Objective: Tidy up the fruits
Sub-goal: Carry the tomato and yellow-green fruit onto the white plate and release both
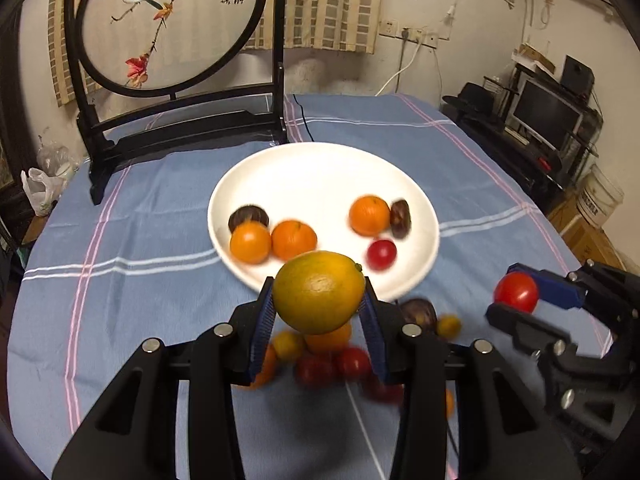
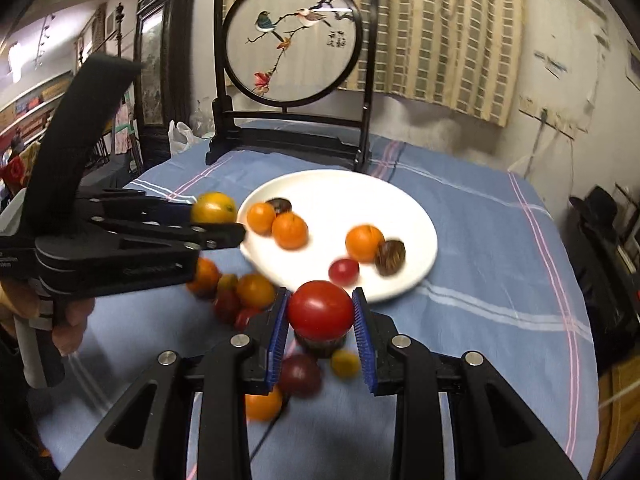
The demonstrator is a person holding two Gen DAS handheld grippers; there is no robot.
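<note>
Left gripper (image 1: 319, 312) clamps a yellow-green citrus (image 1: 319, 292); right gripper (image 2: 321, 320) clamps a red tomato (image 2: 321, 310). Both hang over the loose fruit pile (image 2: 240, 296), just short of the white plate (image 2: 400, 200). Carrying step; next, reach over the plate and release.

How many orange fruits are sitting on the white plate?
3. Two orange fruits touch side by side at the left of the white plate, beside a dark fruit. A third sits toward the right. Nothing seems hidden there.
</note>
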